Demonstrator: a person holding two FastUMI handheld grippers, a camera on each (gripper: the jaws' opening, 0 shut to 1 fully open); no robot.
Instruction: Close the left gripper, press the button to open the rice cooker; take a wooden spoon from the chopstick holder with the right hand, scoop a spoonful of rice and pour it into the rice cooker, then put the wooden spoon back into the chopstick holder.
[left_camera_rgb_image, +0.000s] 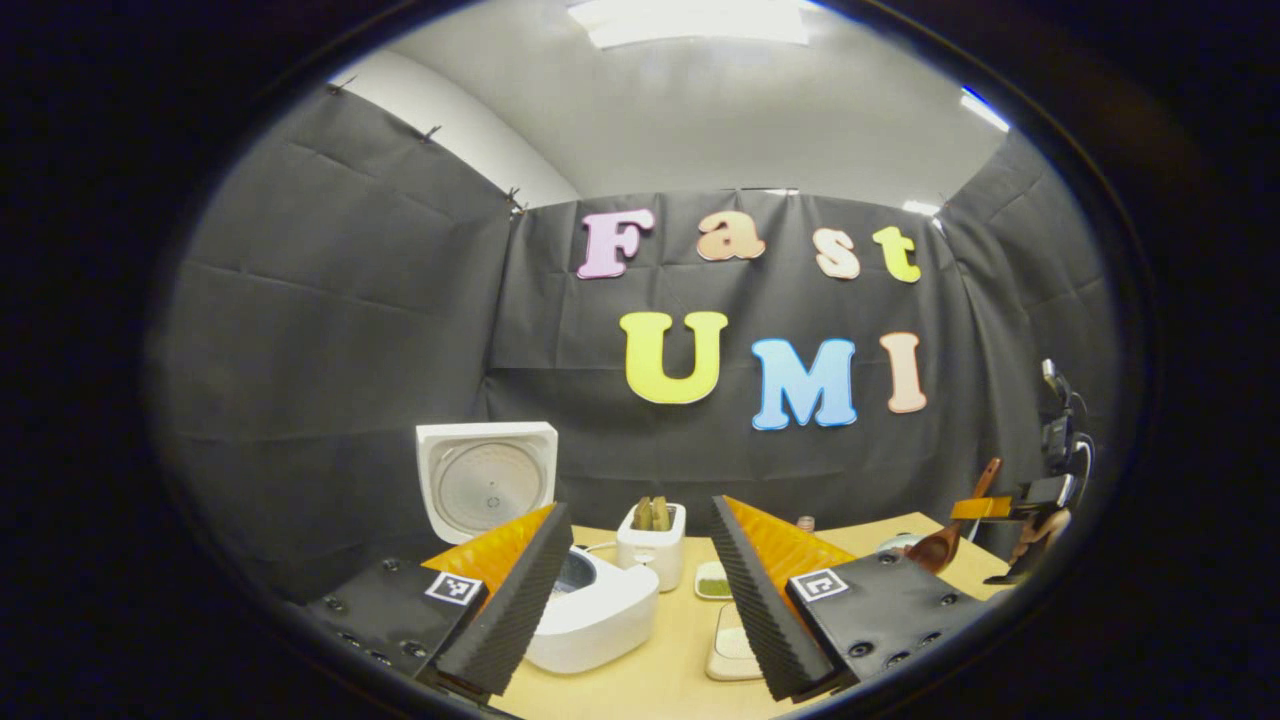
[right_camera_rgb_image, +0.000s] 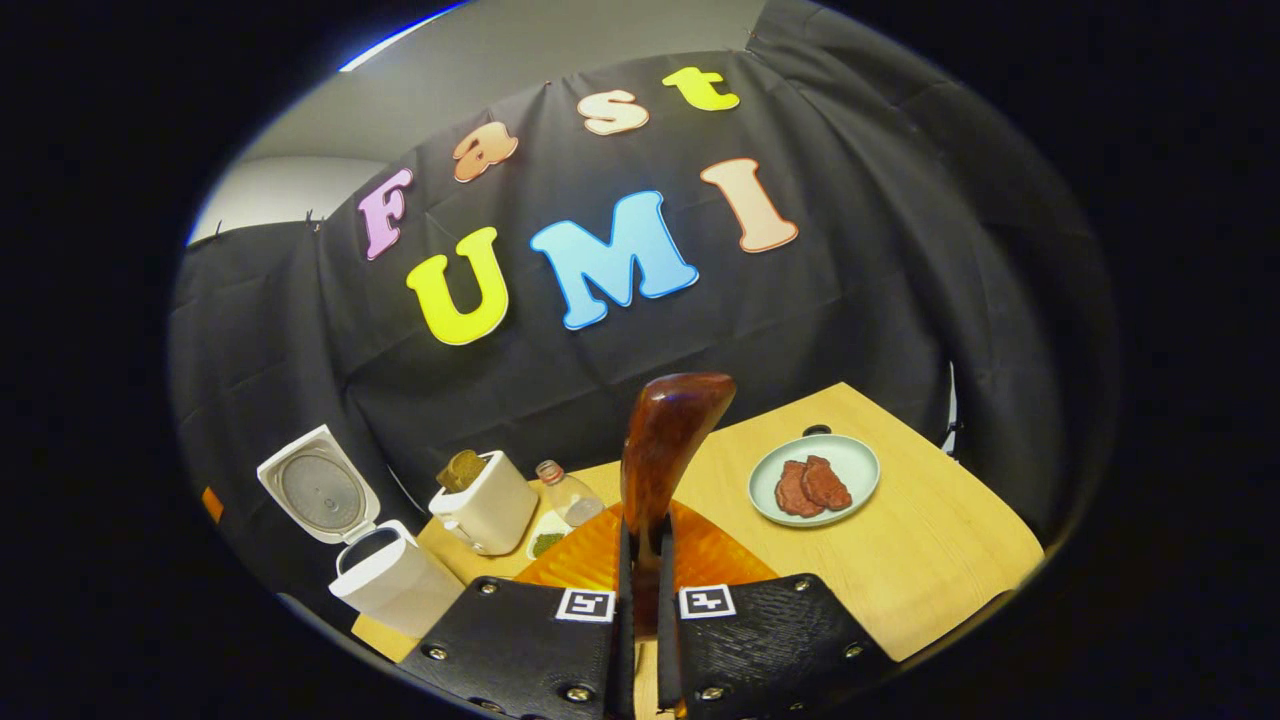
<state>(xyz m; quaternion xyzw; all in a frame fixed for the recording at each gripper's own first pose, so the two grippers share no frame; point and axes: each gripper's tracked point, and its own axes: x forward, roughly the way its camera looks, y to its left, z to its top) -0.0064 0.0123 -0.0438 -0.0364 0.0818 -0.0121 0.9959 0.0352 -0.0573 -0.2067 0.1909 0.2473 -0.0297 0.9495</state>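
The white rice cooker (left_camera_rgb_image: 600, 615) stands open with its lid (left_camera_rgb_image: 487, 480) raised, just behind my left finger. My left gripper (left_camera_rgb_image: 637, 508) is open and holds nothing, hovering above the table in front of the white chopstick holder (left_camera_rgb_image: 652, 545). My right gripper (right_camera_rgb_image: 645, 540) is shut on the handle of the brown wooden spoon (right_camera_rgb_image: 668, 430), whose bowl points up and away. In the left gripper view that spoon (left_camera_rgb_image: 945, 540) hangs at the far right in the right gripper (left_camera_rgb_image: 1005, 508). In the right gripper view the rice cooker (right_camera_rgb_image: 395, 585) and the chopstick holder (right_camera_rgb_image: 490, 510) stand at the left.
A pale dish of rice (left_camera_rgb_image: 733, 645) and a small dish of green stuff (left_camera_rgb_image: 712, 582) lie between my left fingers. A small bottle (right_camera_rgb_image: 570, 495) stands by the holder. A plate with meat slices (right_camera_rgb_image: 815, 480) sits on the wooden table (right_camera_rgb_image: 930, 560) to the right.
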